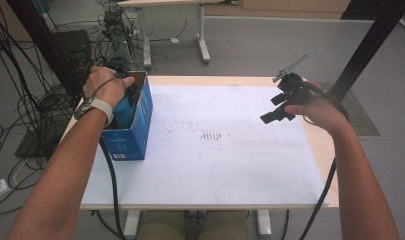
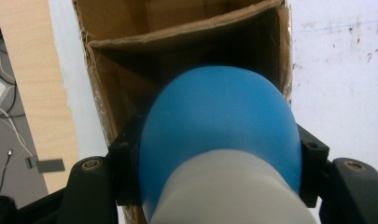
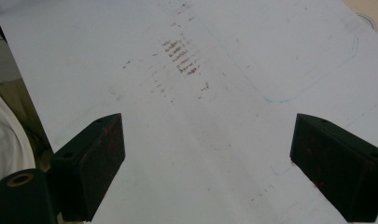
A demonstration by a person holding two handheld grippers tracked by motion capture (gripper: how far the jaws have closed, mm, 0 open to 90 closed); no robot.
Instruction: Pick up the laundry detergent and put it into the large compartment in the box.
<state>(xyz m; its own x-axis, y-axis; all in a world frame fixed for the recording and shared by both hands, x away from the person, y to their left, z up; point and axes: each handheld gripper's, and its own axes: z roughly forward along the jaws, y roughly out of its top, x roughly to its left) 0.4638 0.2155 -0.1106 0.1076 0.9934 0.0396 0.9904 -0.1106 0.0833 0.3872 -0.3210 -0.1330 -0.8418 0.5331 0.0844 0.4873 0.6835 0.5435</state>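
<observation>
Gripping a blue-and-white object (image 2: pixel 221 144) between both black jaws of the left gripper (image 2: pixel 219 172), pads pressing its two sides; rounded blue end pointing into the open cardboard box (image 2: pixel 112 70), white part cut off by the bottom edge, so hard telling whether bottle or something else. Sitting at the table's left edge in the high view, that box (image 1: pixel 140 125), blue outside and brown inside, with the left hand (image 1: pixel 104 85) over its opening and hiding most of the left gripper; just a strip of the blue object (image 1: pixel 123 111) showing beside the wrist. Hiding the box's floor too, in shadow behind the object.

Hovering over the right side of the white table sheet (image 1: pixel 230 165), the right gripper (image 1: pixel 277 112), held in the right hand (image 1: pixel 317 111), jaws spread wide with nothing between them. Looking down past those jaws at bare sheet with faint brown smudges (image 3: pixel 179 56) and a thin blue line (image 3: pixel 312 79), partly running off the frame.
</observation>
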